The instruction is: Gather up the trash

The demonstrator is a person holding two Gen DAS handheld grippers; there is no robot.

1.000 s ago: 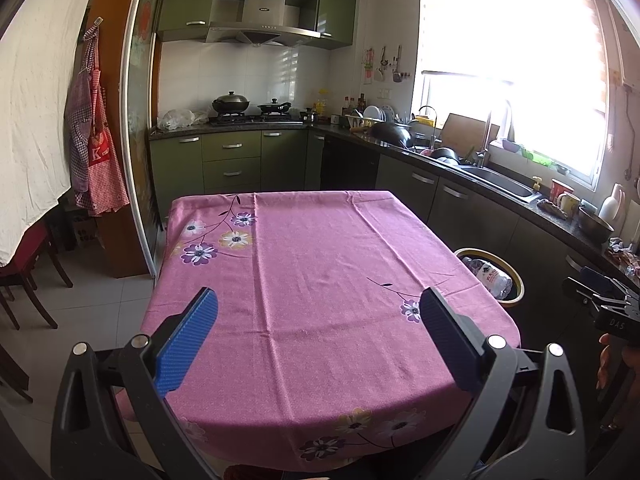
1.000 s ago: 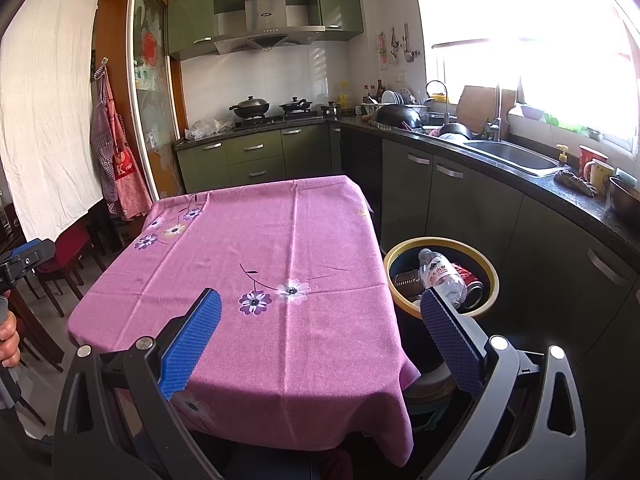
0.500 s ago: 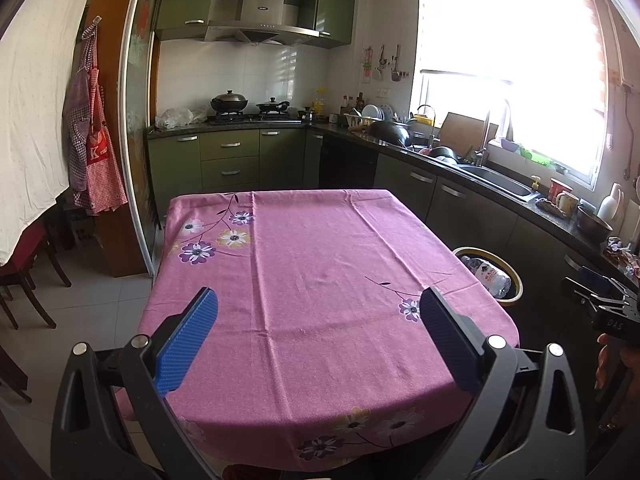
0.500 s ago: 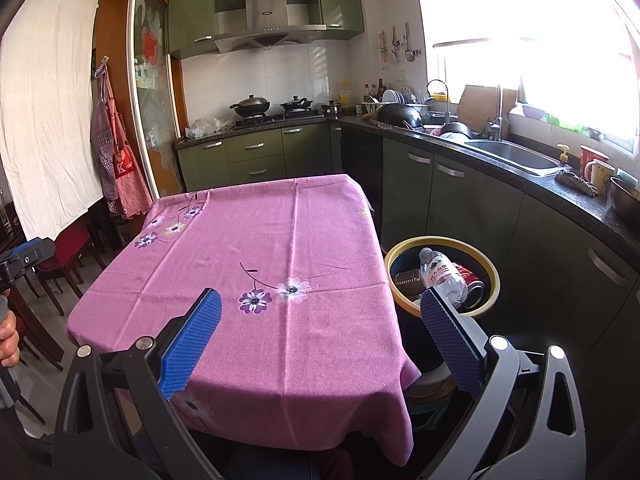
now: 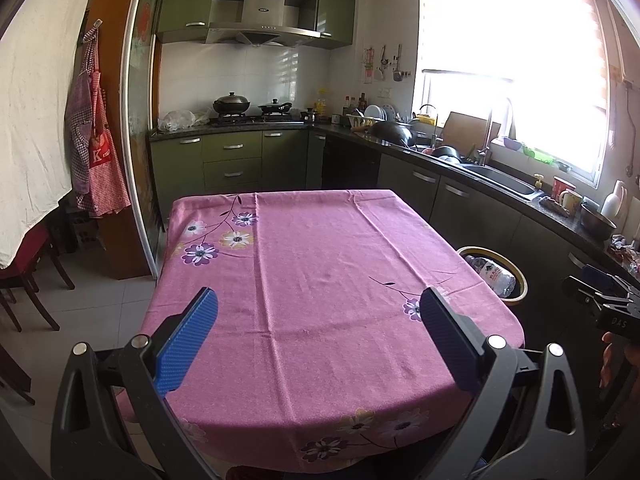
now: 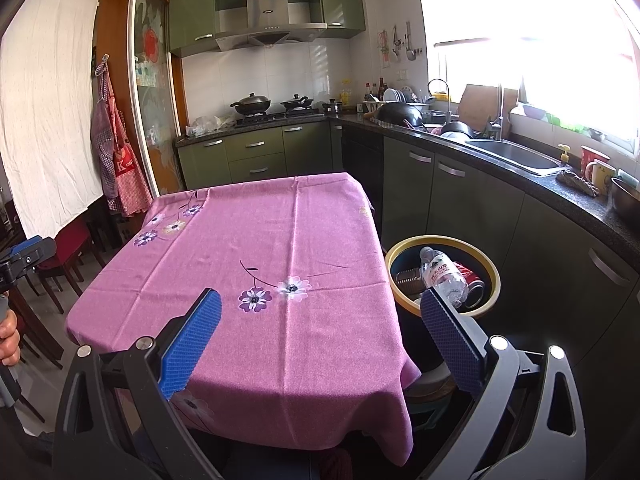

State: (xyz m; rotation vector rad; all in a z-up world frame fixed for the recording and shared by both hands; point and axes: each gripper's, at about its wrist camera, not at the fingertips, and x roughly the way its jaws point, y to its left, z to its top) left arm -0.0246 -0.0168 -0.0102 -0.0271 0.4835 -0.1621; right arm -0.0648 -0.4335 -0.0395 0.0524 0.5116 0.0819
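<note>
You are standing in a lived-in home kitchen: olive-green cabinets (image 5: 232, 160) are running along two walls under a steel extractor hood (image 5: 262, 20), dark lidded pans (image 6: 252, 103) are sitting on the gas hob, a steel sink (image 6: 516, 156) is lying below the bright window (image 5: 516, 52), checked aprons (image 5: 96, 148) are hanging by the doorway, and a pink flowered tablecloth (image 5: 320, 280) is covering the dining table.
</note>
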